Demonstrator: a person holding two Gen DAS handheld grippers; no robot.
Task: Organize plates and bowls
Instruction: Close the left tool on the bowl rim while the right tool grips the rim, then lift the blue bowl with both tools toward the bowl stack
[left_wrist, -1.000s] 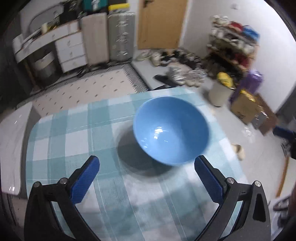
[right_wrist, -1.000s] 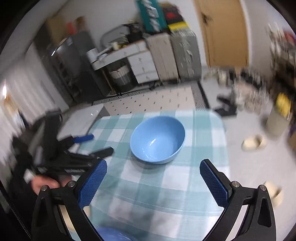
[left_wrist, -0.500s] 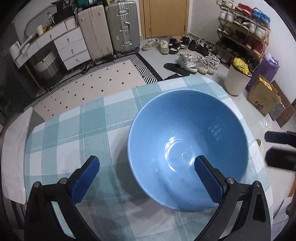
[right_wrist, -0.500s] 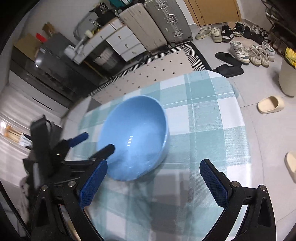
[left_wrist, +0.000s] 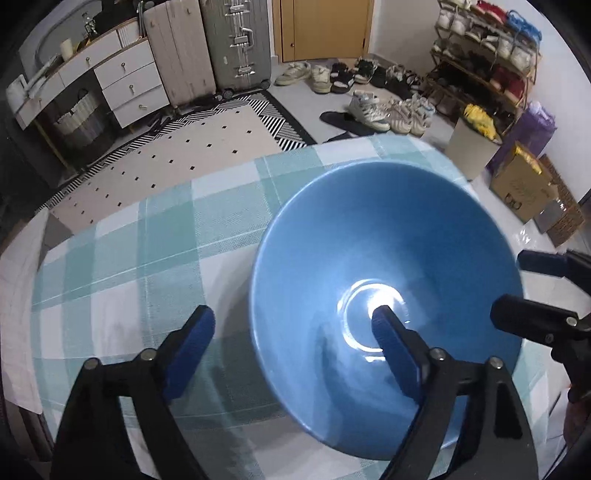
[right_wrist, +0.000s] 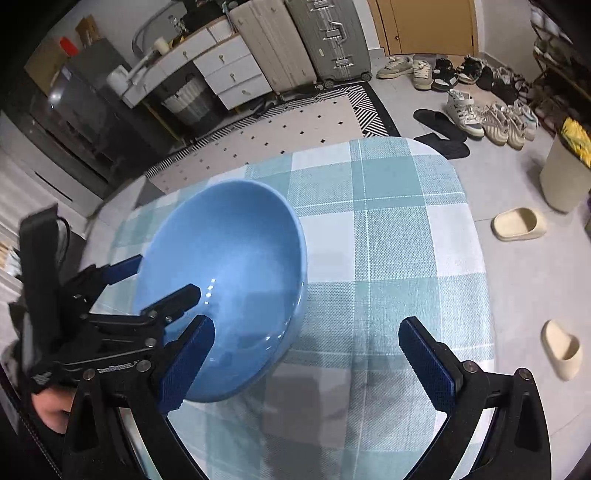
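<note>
I see a glossy, smooth ceramic-looking blue bowl (left_wrist: 388, 258) catching a bright glare. Under it the desk's checked cloth (right_wrist: 388, 229) looks matt and coarsely woven. My gripper pads (right_wrist: 424, 362) look finely ribbed.

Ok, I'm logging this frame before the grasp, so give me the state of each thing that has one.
blue bowl: upright, empty, on the checked tablecloth.
left gripper: jaws have just been closing, straddling the bowl's near wall, one finger inside, one outside; no grip seen yet.
right gripper: open, empty, beside the bowl.
wooden door: closed.
dresser drawers: closed.
</note>
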